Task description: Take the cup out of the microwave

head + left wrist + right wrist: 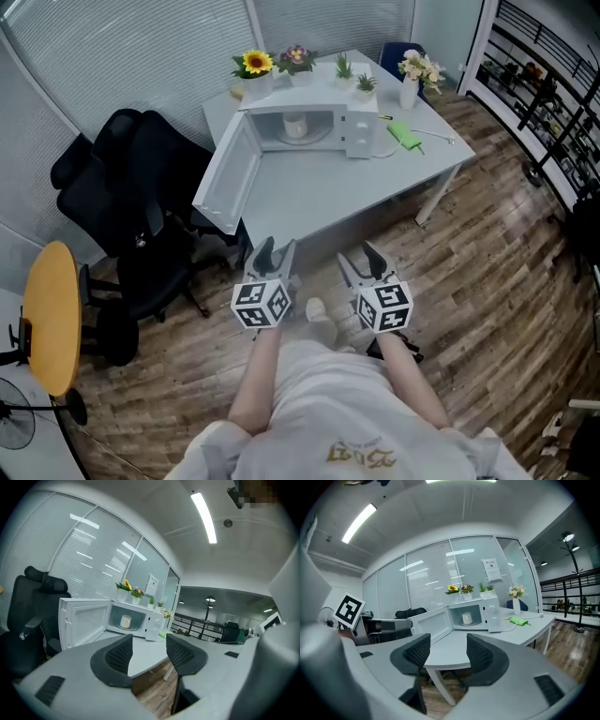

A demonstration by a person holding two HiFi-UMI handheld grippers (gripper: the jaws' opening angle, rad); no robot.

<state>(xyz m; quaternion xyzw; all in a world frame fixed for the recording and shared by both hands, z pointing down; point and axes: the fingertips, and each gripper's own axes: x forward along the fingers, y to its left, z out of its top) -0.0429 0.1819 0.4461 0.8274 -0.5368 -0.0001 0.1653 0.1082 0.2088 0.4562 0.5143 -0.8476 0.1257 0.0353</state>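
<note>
Inside the white microwave oven [361,131], on its turntable, stands the small white cylindrical cup [295,126], upright & untouched. Oven door [228,178] hangs fully open toward the head view's left. Oven sits at the far side of the pale grey desk [309,206], w/ a potted sunflower [255,64] & other small plants on top and a flat green object [406,135] near its right side. L gripper [277,253] & R gripper [361,263]: jaws spread wide, nothing between them, held side by side short of the desk's near edge, well apart from the oven. Black office chair [141,187] at desk's left.
</note>
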